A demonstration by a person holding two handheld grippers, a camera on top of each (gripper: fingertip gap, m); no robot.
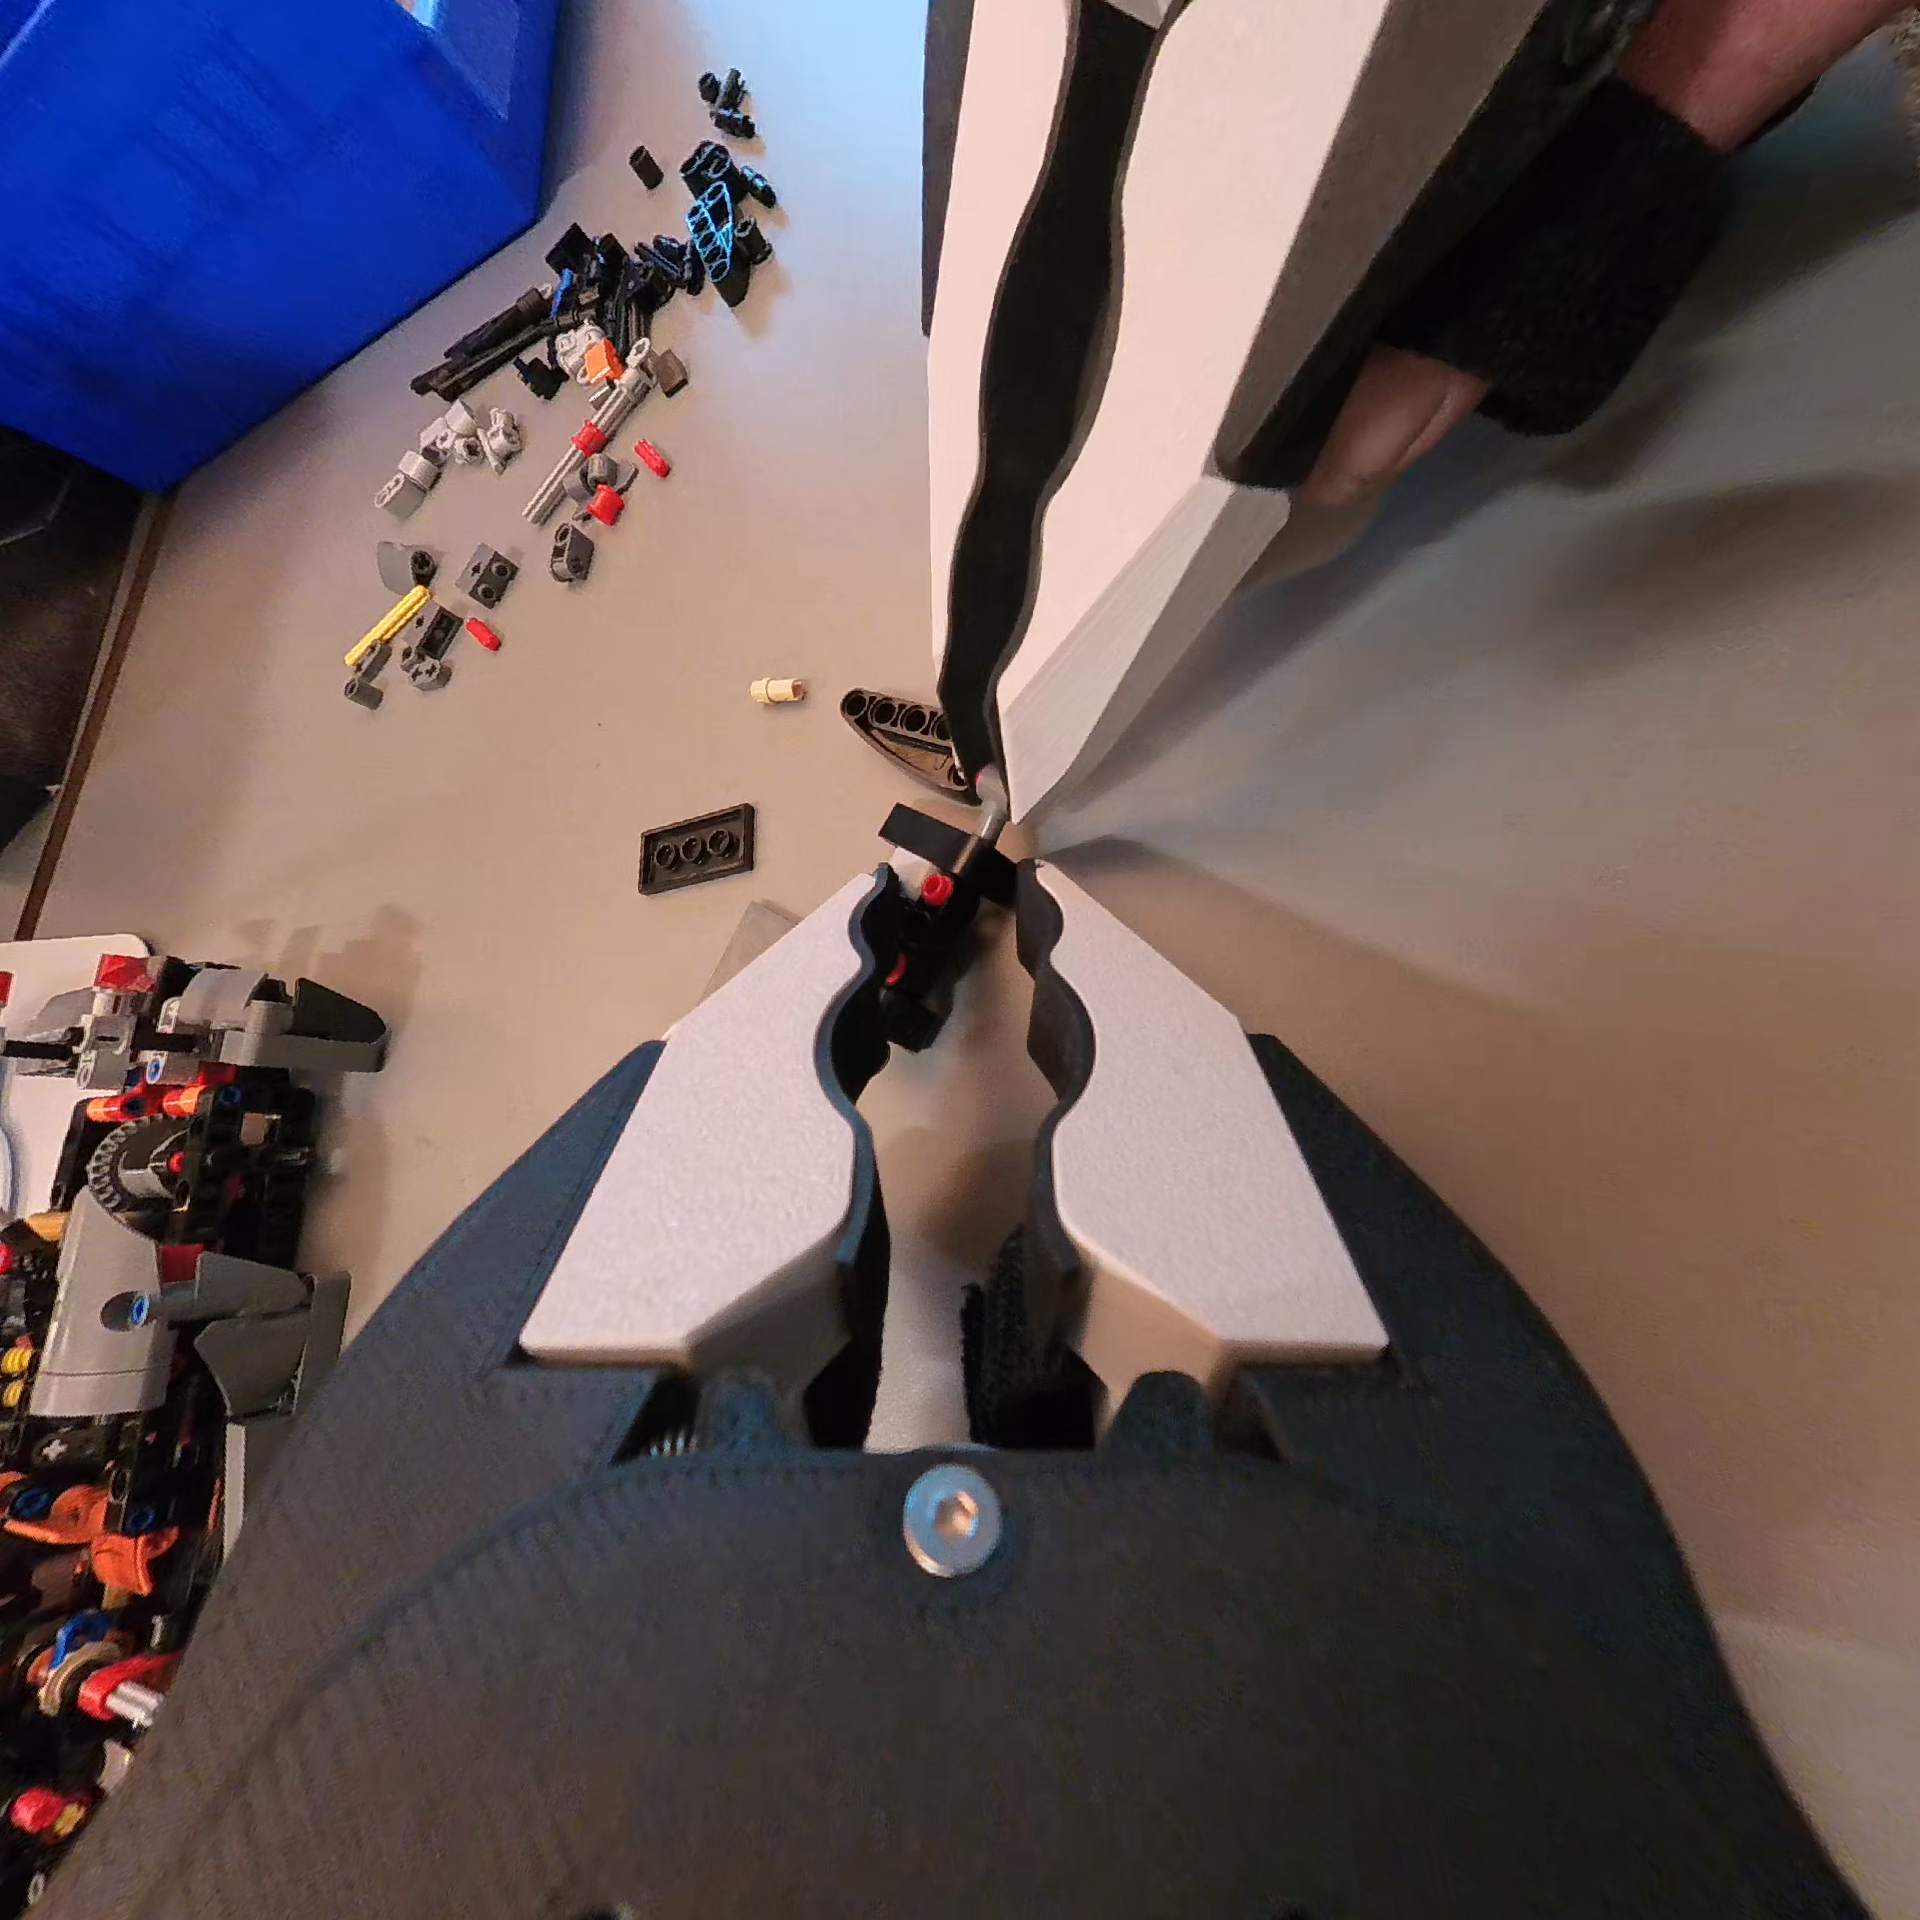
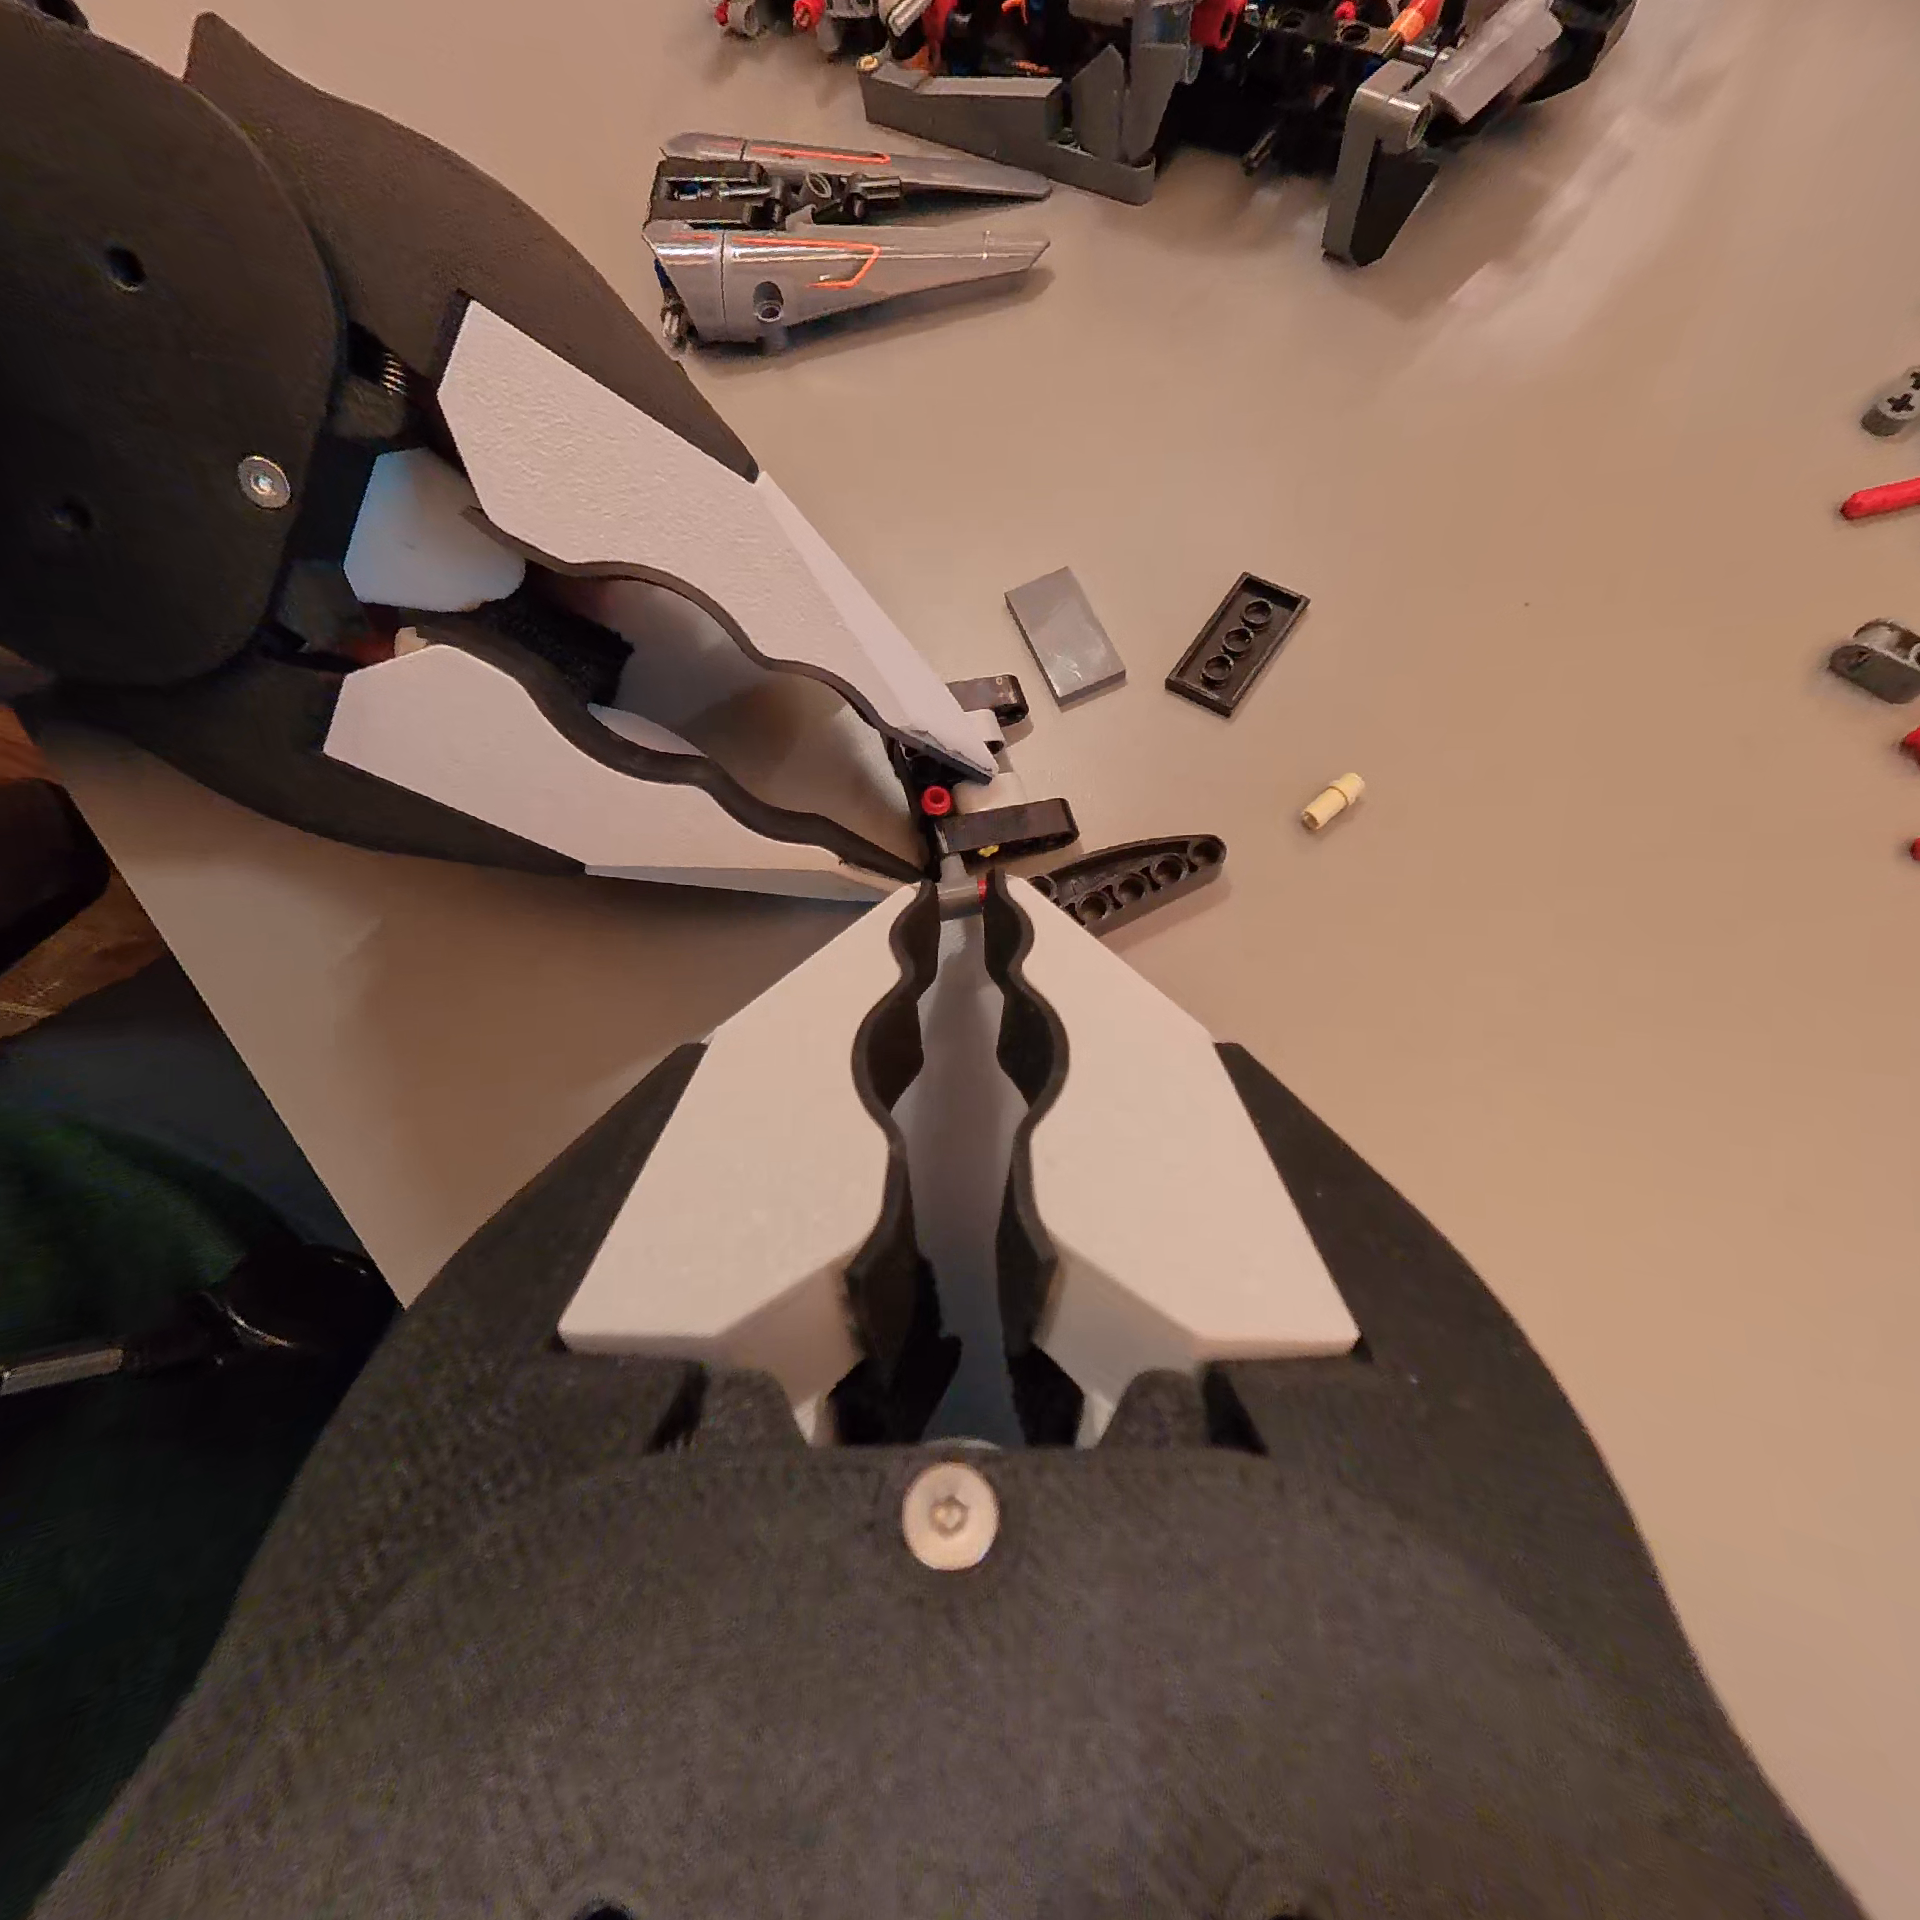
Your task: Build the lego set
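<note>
Left gripper [image 1: 951, 883] and right gripper [image 2: 961, 894] pinch a knobbly black subassembly [image 1: 925, 956]

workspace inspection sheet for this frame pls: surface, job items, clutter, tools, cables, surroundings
Surface: tan tabletop, loose parts strewn on it.
Job's things: small black sub-assembly with red pins held between both tools; part-built model at the table edge; grey winged section lying apart.
Clutter: black plate, grey tile, curved black beam, tan pin, parts pile.
Grippers: left tool shut on the sub-assembly; right tool shut on its grey pin end.
Cables: nothing seen.
Surroundings: blue bin.
</note>
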